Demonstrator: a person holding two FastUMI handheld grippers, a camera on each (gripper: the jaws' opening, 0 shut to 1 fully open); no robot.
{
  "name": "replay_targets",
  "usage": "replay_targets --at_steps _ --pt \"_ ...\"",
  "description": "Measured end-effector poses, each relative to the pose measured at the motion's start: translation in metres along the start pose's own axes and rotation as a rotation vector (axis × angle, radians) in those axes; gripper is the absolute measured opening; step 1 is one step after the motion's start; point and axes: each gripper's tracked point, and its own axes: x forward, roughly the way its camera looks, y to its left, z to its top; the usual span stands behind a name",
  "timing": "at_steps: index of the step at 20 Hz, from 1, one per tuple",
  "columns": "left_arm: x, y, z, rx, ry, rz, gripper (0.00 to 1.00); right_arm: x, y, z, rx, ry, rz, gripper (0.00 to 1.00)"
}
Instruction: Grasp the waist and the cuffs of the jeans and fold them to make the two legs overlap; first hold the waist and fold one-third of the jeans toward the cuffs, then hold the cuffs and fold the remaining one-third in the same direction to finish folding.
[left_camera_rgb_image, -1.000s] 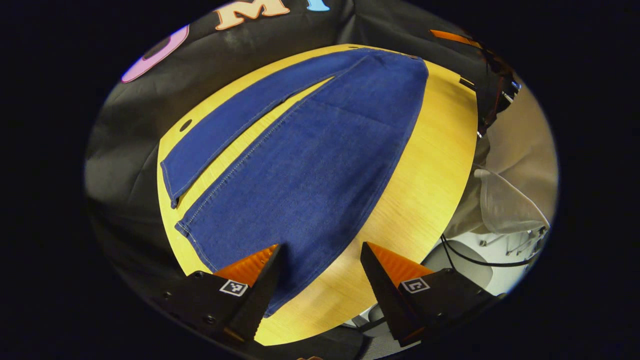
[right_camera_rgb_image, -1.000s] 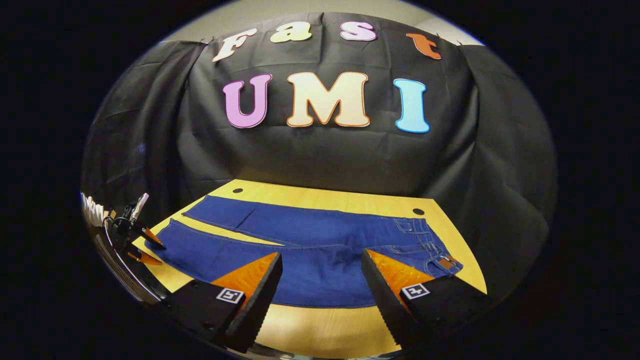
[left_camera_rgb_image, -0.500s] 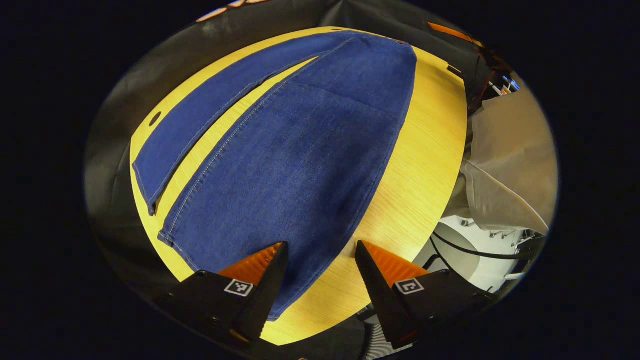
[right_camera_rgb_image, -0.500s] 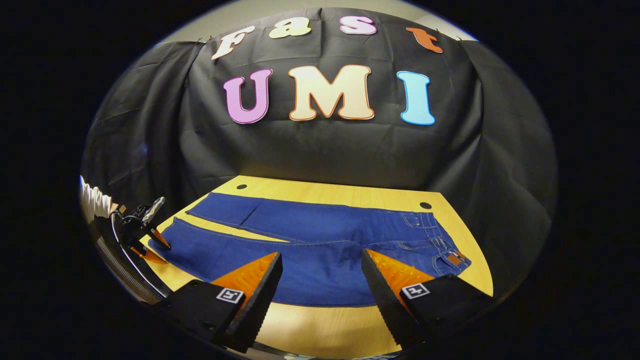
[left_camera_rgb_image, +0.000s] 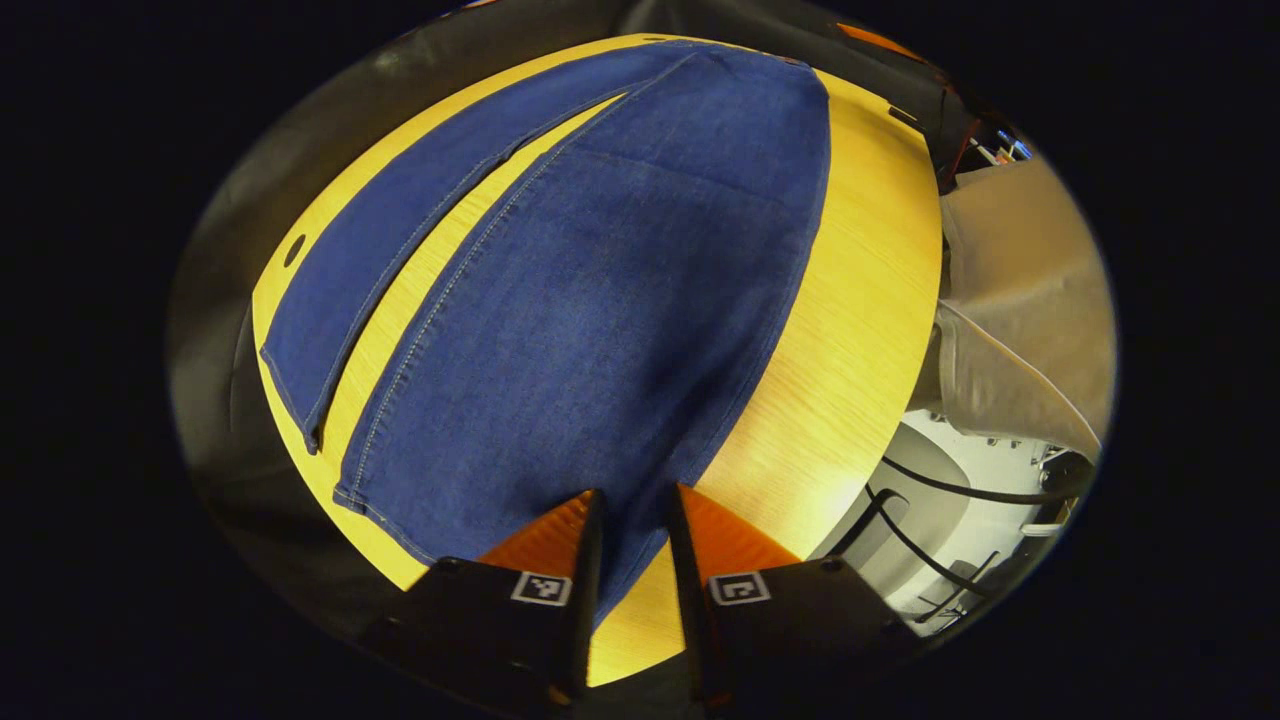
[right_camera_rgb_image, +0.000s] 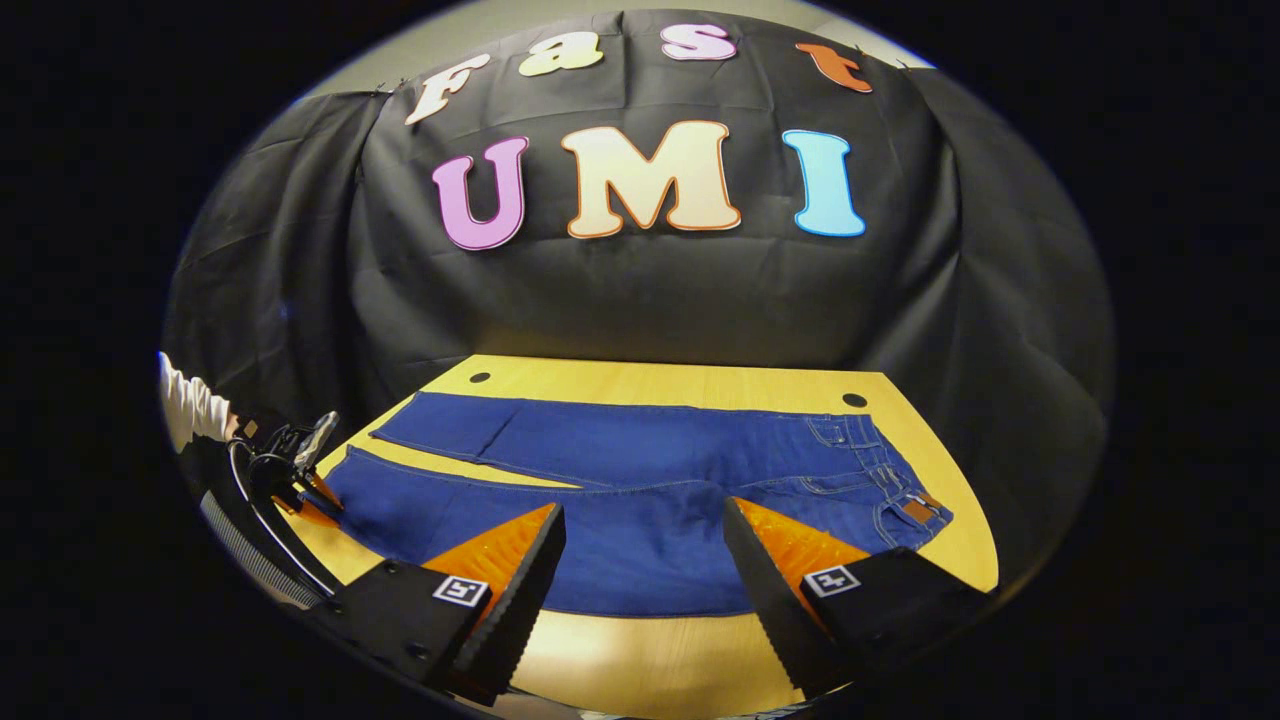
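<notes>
The jeans (right_camera_rgb_image: 640, 480) lie spread flat along the yellow wooden worktop (right_camera_rgb_image: 660, 650), both legs side by side with a narrow strip of bare wood between them; the waist (right_camera_rgb_image: 890, 480) lies toward the worktop's right end in the right gripper view, the cuffs toward its left end; the far leg runs close to the back edge, near the black cloth wall (right_camera_rgb_image: 640, 300), and the near leg runs along the front half, short of the front edge.

In the left gripper view the left hand-held gripper (left_camera_rgb_image: 632, 520) sits low at the cuff end of the near leg (left_camera_rgb_image: 600, 320), its fingers drawn close with a narrow gap between them; the hem corner of that leg lies in the gap, but whether both fingers press on the denim cannot be told; the far leg's cuff (left_camera_rgb_image: 290, 370) lies flat just beside the worktop's end edge.

In the right gripper view the right hand-held gripper (right_camera_rgb_image: 645, 545) has its fingers wide apart, above the front edge of the worktop and the near leg's thigh, holding nothing; the left hand-held gripper shows small at the worktop's left end, at the cuff, with a white sleeve (right_camera_rgb_image: 185, 405) behind it.

A person's light trousers (left_camera_rgb_image: 1020, 330) stand by the worktop's front edge in the left gripper view; black cables (left_camera_rgb_image: 940, 490) run across the pale floor below.
</notes>
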Motion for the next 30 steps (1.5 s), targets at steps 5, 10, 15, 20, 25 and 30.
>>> replay_targets --at_steps 5,10,15,20,25,30 --pt "0.002 0.006 0.002 -0.032 0.009 -0.001 0.0 0.011 -0.009 -0.023 -0.079 0.089 0.065 0.98" --pt "0.001 0.006 0.003 -0.053 0.038 0.005 0.0 0.017 -0.04 -0.065 -0.24 0.251 0.155 0.95" --pt "0.003 0.006 0.002 -0.07 0.052 0.052 0.0 0.027 -0.091 -0.107 -0.471 0.424 0.219 0.99" --pt "0.003 0.007 0.002 -0.076 0.095 0.067 0.0 0.039 -0.137 -0.139 -0.573 0.565 0.259 0.99" --pt "0.004 0.007 0.001 -0.091 0.117 0.079 0.0 0.063 -0.155 -0.166 -0.58 0.671 0.297 1.0" --pt "0.004 0.007 0.002 -0.099 0.142 0.091 0.01 0.068 -0.155 -0.18 -0.57 0.741 0.346 0.99"
